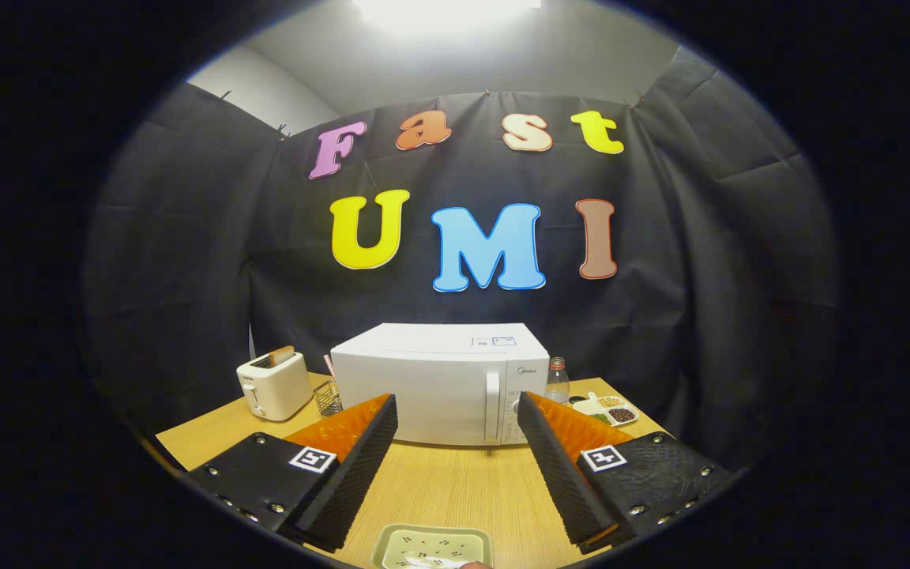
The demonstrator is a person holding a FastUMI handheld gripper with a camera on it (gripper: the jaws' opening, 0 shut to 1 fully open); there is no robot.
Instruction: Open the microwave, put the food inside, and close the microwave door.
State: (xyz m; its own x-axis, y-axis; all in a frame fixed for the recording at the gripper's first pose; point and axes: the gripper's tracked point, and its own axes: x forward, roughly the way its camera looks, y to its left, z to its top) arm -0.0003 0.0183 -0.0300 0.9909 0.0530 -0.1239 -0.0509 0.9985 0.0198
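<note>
1. Gripper (456,442) fingers stood wide apart and held nothing; only bare table (455,482) lay between them.
2. Microwave (439,383), white, sat at the far side of the table, straight beyond the fingers, with its door closed and its upright handle (492,407) toward the right of the door.
3. Control knobs were on the narrow panel right of the handle, partly hidden behind the right finger.
4. Food dish (433,547), a pale rectangular tray with small dark specks, lay at the near edge of the table, between the fingers and closer than their tips; what was on it was too cut off to tell.
5. Toaster (273,385), cream-coloured with a slice of bread standing in its slot, stood to the left of the microwave, apart from it.
6. Wire basket (329,397), small, stood between the toaster and the microwave, just beside the microwave's left corner.
7. Bottle (557,381), clear with a red cap, stood just right of the microwave.
8. Divided plate (611,409) with beans or grains in separate sections lay further right, near the bottle.
</note>
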